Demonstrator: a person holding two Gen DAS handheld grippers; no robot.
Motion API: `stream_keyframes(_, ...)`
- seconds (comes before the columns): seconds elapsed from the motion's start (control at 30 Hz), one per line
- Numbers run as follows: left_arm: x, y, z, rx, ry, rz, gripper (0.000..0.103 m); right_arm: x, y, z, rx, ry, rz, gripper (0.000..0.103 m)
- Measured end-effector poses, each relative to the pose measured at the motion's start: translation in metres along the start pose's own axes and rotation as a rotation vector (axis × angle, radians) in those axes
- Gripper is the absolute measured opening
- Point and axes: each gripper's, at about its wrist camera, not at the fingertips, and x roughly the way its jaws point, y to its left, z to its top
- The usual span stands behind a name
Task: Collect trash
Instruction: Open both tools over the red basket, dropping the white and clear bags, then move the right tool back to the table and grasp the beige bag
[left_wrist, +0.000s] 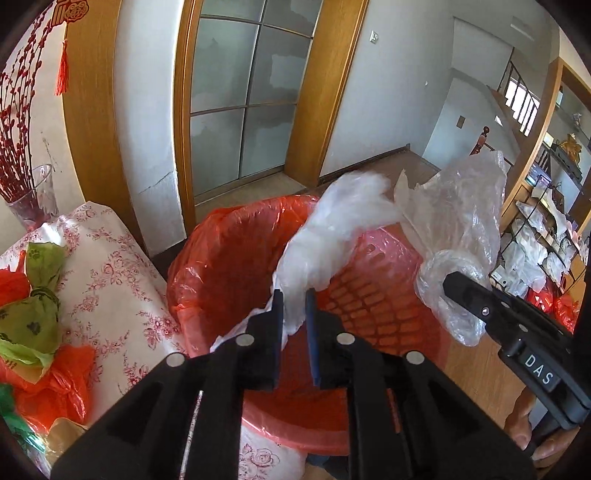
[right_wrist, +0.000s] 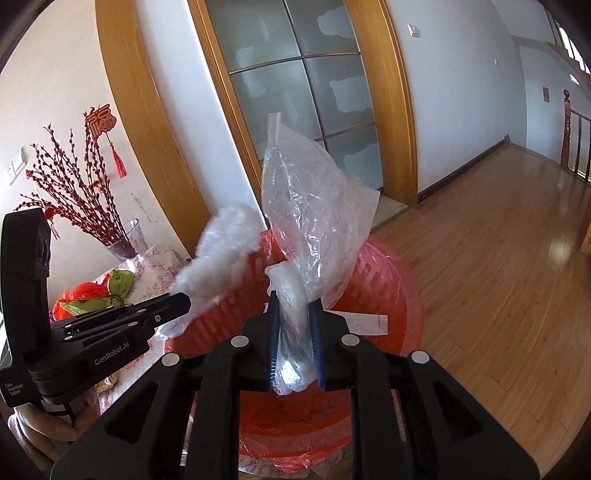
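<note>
Both plastic bags (left_wrist: 325, 236) (right_wrist: 314, 206) clamped between jaws.

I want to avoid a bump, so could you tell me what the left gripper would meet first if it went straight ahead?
Probably the far wall of the red bin: the left gripper, shut on a white plastic bag, points over it. Depth is unclear.

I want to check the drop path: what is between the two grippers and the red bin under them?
Only the bags they hold: the left gripper grips a white plastic bag, the right gripper a clear plastic bag, both hanging above the red-lined bin, as both wrist views show.
</note>
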Motion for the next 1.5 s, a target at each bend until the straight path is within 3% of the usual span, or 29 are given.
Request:
stream_keyframes(0.07, 0.002, 0.002, -0.002, -0.008, 0.006, 0.005, 0.026, 0.001, -0.002, 0.000, 0.006, 0.002, -0.002, 0.026)
stream_keyframes(0.3, -0.010, 0.022, -0.011, -0.038, -0.005, 0.037, 0.038, -0.001, -0.005, -0.004, 0.014, 0.005, -0.007, 0.041)
stream_keyframes(0.67, -0.093, 0.046, -0.036, -0.040, -0.142, 0.176, 0.054, -0.013, 0.019, -0.006, -0.027, -0.011, -0.001, 0.041)
stream_keyframes(1.0, -0.176, 0.093, -0.075, -0.074, -0.231, 0.403, 0.060, -0.013, 0.083, -0.016, -0.120, 0.012, 0.088, 0.041)
stream_keyframes(1.2, -0.214, 0.135, -0.105, -0.142, -0.241, 0.541, 0.062, -0.004, 0.137, -0.033, -0.208, 0.060, 0.179, 0.041)
stream_keyframes(1.5, -0.247, 0.191, -0.140, -0.286, -0.245, 0.625, 0.062, 0.009, 0.200, -0.066, -0.310, 0.137, 0.271, 0.041)
